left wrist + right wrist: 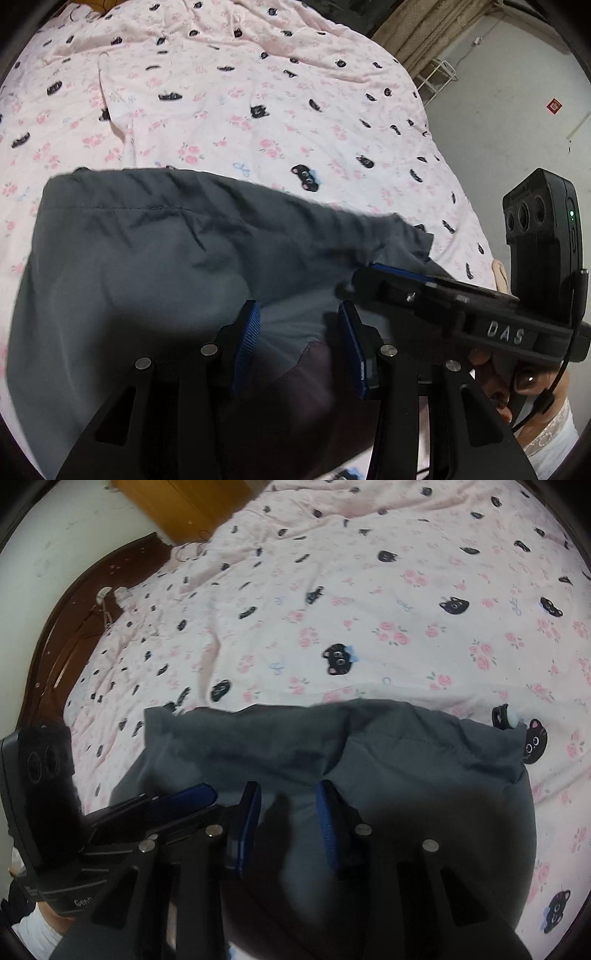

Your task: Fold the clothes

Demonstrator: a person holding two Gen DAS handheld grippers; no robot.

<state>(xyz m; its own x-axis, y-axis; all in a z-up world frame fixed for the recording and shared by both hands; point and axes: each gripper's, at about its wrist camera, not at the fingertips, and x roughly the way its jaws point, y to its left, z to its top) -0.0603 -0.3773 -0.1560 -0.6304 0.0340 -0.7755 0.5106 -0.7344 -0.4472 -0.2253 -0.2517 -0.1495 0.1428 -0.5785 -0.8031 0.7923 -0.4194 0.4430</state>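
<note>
In the left wrist view, a grey garment (155,258) is seen spread over a pink bedsheet (258,110) printed with flowers and black cats, and the left gripper (299,325) is held above its near part with the jaws spread and nothing between them. In the right wrist view, the same grey garment (406,775) is shown on the bedsheet (369,609), with the right gripper (288,801) over it, jaws likewise parted and empty, and the left gripper (177,801) seen just beside it.
</note>
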